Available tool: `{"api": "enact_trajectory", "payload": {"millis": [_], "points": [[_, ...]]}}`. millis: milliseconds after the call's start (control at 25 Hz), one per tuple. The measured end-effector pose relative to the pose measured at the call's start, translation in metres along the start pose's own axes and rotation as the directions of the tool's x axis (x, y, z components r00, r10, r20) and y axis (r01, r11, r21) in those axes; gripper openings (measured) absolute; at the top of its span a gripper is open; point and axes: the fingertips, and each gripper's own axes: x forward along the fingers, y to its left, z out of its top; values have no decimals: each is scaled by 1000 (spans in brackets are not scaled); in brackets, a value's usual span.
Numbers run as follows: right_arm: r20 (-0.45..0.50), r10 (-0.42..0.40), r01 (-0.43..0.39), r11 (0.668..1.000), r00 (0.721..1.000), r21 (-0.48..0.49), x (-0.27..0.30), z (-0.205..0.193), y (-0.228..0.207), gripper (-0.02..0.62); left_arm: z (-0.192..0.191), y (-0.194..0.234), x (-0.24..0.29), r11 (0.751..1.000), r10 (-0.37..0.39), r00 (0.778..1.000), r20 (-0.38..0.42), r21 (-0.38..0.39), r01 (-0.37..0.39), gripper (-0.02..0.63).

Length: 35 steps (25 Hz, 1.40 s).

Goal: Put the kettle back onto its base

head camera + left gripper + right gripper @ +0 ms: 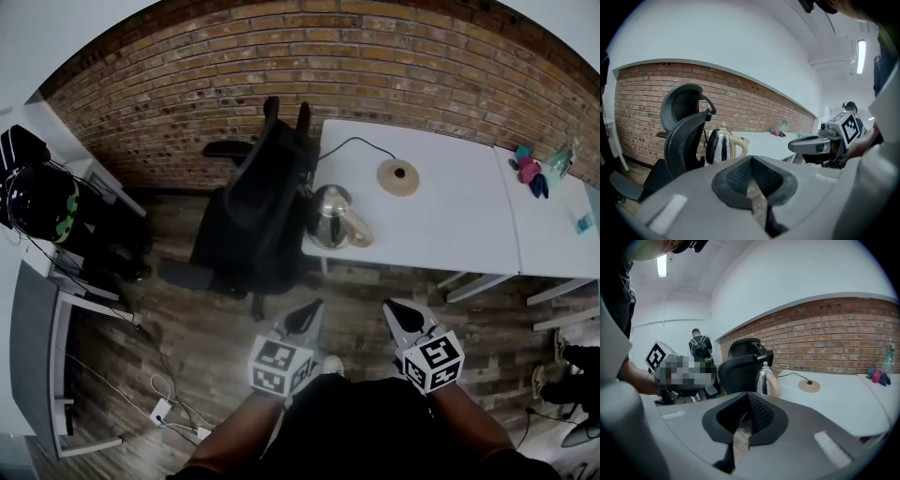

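- Left tool (307,315) and right tool (397,313) are held low against the person's body, over the wood floor (216,347) and short of the desk (450,225). Neither is near the kettle.
- Each gripper view shows the jaws drawn together to a thin slit at most, with nothing between them. Both tools are empty.
- The kettle (330,216) stands upright at the near-left corner of the desk, close to the near edge. Its pale handle (360,231) is turned toward the near edge and to the right.
- The base (398,176) is a round tan disc nearer the far edge, well apart from the kettle. Its cord (352,143) runs off toward the far-left corner.
- A black chair (253,202) crowds the left edge of the desk, just beside the kettle.
- Step in hand, as judged: the approach, with no grasp yet made.
- Advice for the grasp:
  - Open the right tool wide before closing in, since it is on the handle's side.
  - Come from the near edge to stay clear of the chair, and clamp across the handle.
  - Lift straight up and keep the kettle level.
  - Centre it over the base's middle pin and lower it vertically.
- Risk: a one-sided grip may let the kettle swing, and the cord may drag the base off its spot.
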Motion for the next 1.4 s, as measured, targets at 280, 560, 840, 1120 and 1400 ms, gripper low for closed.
{"api": "enact_trajectory", "payload": {"millis": [280,560,840,1120,1400], "points": [[-9,-24,24,1000,1000,-18,12,7,5,28,0,18,-4,1000,-1,1000,7,1,1,1],[8,-38,39,998,999,-40,18,19,5,28,-1,26,-7,1000,7,1000,26,0,-7,0],[18,-61,62,997,998,-38,22,22,-9,28,-5,26,-7,1000,3,1000,-5,-9,-3,1],[1,-59,59,996,998,-67,40,27,-25,64,-3,32,-3,999,27,1000,-7,-17,-27,1],[-28,-48,45,994,998,-95,71,27,-42,109,-9,41,0,998,55,998,-24,-14,-55,0]]}}
